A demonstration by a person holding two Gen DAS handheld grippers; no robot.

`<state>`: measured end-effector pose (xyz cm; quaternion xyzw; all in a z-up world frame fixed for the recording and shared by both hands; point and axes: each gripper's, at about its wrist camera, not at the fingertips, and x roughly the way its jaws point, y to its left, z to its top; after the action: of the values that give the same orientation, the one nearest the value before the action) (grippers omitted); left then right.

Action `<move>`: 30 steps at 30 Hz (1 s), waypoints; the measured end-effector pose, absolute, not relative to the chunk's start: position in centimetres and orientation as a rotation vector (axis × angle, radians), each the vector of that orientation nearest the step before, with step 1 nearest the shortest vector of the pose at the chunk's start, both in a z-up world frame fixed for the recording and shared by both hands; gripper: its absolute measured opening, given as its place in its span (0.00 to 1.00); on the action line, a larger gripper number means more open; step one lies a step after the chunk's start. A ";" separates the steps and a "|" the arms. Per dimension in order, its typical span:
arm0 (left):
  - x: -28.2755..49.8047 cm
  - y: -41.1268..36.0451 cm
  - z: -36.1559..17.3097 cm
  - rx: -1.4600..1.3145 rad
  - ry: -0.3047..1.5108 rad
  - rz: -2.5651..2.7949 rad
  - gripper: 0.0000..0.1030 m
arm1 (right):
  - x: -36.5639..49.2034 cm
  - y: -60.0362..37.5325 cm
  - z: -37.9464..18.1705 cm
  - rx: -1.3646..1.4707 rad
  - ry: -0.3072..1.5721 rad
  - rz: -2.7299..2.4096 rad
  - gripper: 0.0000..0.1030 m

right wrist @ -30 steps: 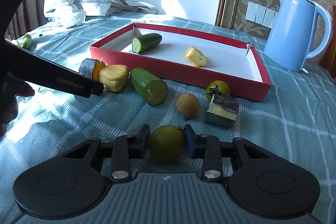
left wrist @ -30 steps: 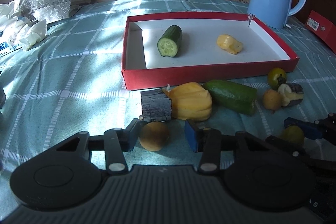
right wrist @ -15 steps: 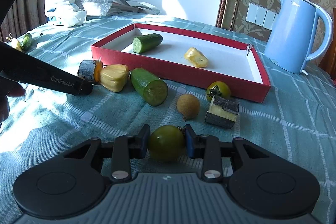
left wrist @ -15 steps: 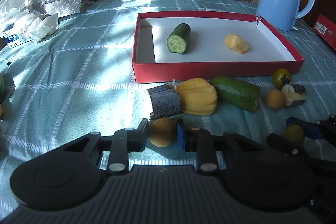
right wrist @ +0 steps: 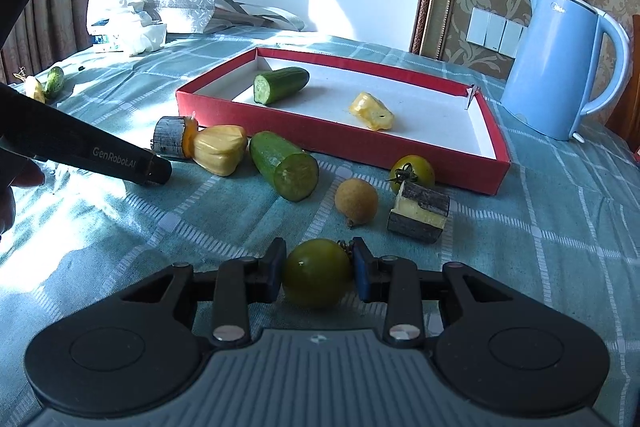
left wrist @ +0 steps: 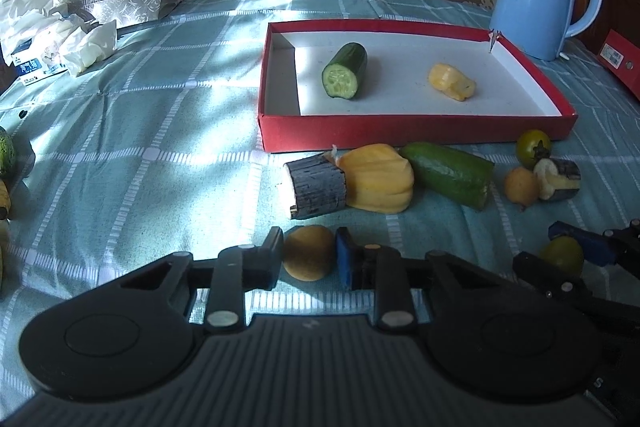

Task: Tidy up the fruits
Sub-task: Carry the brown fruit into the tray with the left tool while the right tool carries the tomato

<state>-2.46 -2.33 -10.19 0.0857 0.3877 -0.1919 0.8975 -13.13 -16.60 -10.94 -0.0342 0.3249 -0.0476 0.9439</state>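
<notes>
Sunlit checked cloth (left wrist: 160,131) is stretching under both tools. Left gripper (left wrist: 310,255) is pinching a small tan fruit (left wrist: 308,253), jaws closed snug on its sides. Right gripper (right wrist: 318,273) is clamping a green tomato (right wrist: 317,273) the same way. Both look light, round and bruisable, so gentle mid-body squeezes seem wise. Beyond, the red tray (left wrist: 400,133) is waiting.
</notes>
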 end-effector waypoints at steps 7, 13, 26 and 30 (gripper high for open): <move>-2.7 -2.4 -9.4 0.187 0.794 -0.412 0.24 | -13.2 -17.1 -10.6 -0.065 0.657 -0.116 0.33; -2.4 -3.5 -7.3 0.203 0.760 -0.461 0.24 | -13.3 -17.8 -9.8 -0.067 0.646 -0.143 0.33; 5.2 -10.6 -5.1 0.223 0.707 -0.531 0.24 | -13.0 -21.1 -7.6 -0.046 0.609 -0.265 0.33; 7.7 -12.7 -6.8 0.245 0.750 -0.532 0.24 | -13.0 -22.0 -7.9 -0.035 0.621 -0.305 0.33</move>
<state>7.69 -12.67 -6.83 0.1177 0.3611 -0.2559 0.8890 -13.00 -21.96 -7.86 -0.0172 0.3042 -0.1496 0.9406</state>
